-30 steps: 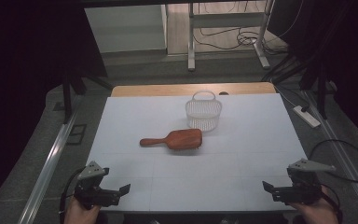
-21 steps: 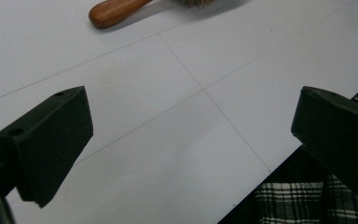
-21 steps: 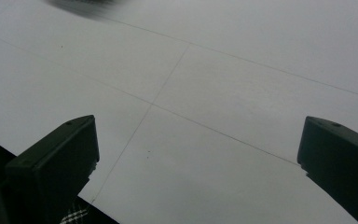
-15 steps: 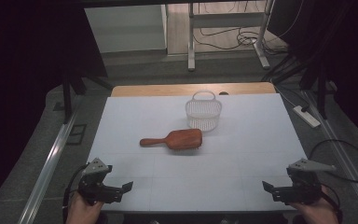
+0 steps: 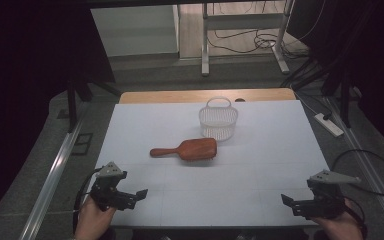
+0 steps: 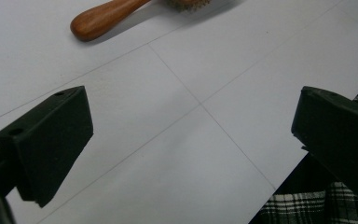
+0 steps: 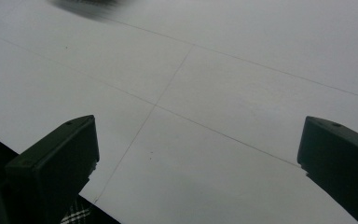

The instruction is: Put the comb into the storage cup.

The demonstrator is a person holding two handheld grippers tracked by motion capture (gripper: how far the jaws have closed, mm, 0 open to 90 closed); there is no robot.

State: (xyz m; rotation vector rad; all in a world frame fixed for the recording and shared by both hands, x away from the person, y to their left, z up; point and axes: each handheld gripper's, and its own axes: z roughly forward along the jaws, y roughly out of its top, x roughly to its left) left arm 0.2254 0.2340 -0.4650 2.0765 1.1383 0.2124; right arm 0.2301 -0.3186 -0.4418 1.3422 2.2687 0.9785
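currently both hands low at the near edge of the tabletop (image 5: pixel 260 125), well apart. left gripper (image 5: pixel 139 194) near-left corner, angled inward toward centre, fingers (image 6: pixel 51 140) spread wide, holding nothing. right gripper (image 5: pixel 286 200) near-right corner, pointing left, fingers (image 7: pixel 56 163) also wide apart, empty. wooden hairbrush (image 5: pixel 190 149) lies flat mid-tabletop, handle to the left, just in front of the white mesh basket (image 5: pixel 218 120).

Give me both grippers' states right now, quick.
Left gripper: open, holding nothing, near the table's front edge.
Right gripper: open, holding nothing, also near the front edge.
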